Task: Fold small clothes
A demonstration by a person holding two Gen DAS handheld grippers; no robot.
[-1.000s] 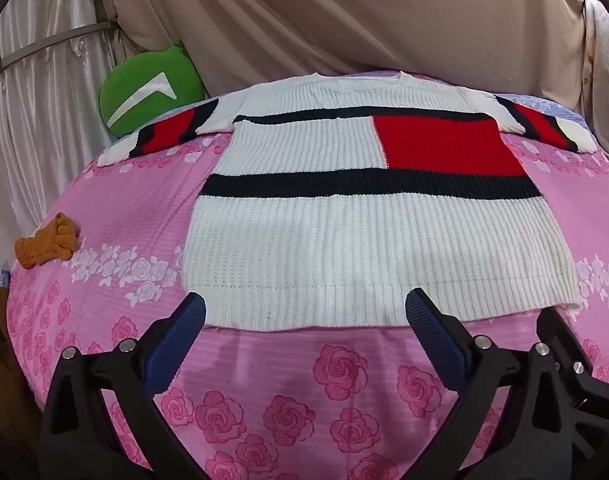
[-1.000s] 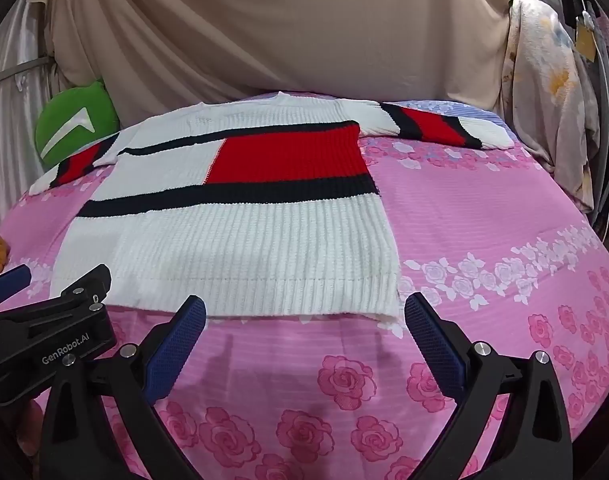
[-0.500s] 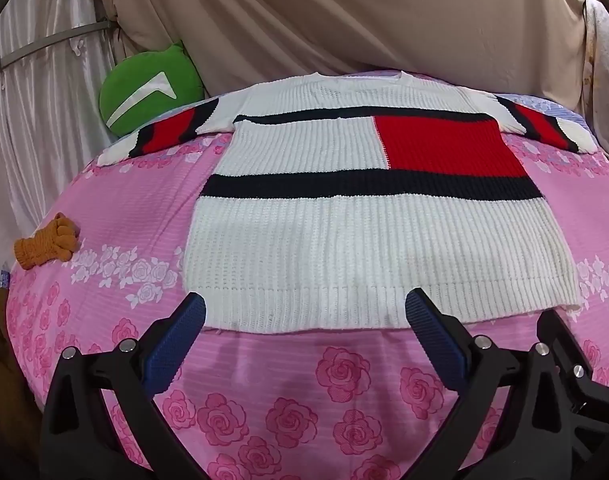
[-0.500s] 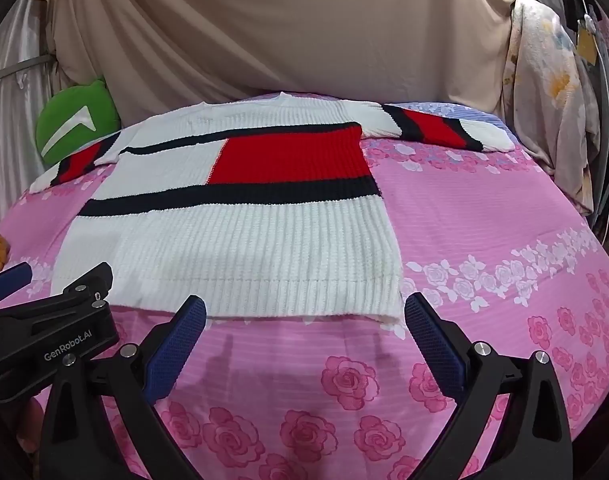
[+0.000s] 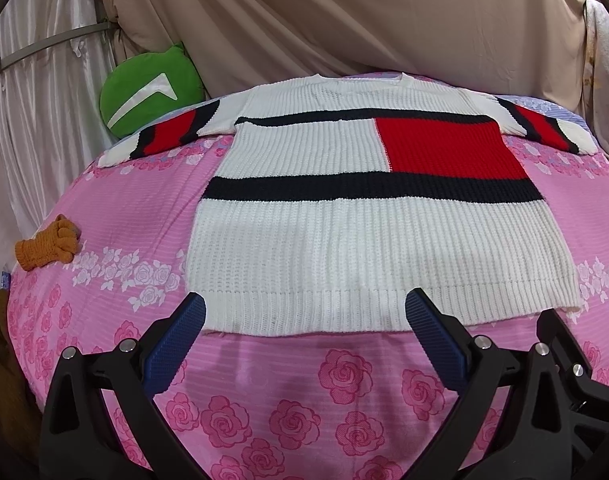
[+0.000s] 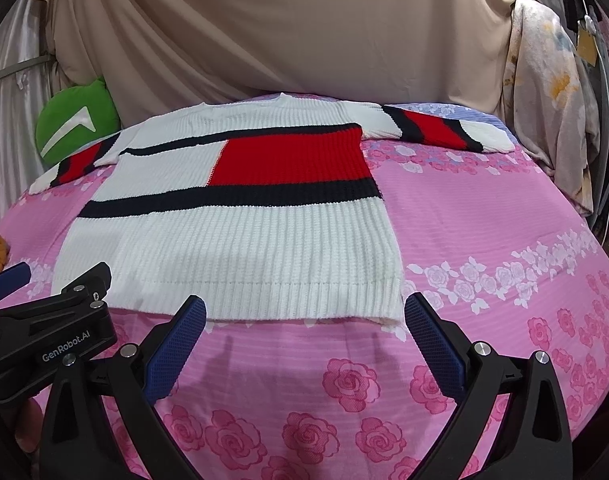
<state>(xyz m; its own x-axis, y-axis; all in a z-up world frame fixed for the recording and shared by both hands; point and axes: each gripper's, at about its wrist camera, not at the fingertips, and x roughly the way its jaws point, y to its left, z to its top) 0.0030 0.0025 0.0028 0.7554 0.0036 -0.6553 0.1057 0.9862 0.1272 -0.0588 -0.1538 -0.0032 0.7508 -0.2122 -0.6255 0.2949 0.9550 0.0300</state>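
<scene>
Sweater (image 5: pixel 380 240) of white ribbed knit, crossed by navy bands with a red block on its right chest and red-and-navy sleeves spread left and right, lies flat on the pink rose-print bed (image 5: pixel 264 400). Left tool (image 5: pixel 304 312) and right tool (image 6: pixel 304 312) hover at its near hem, both spread wide and gripping nothing.
</scene>
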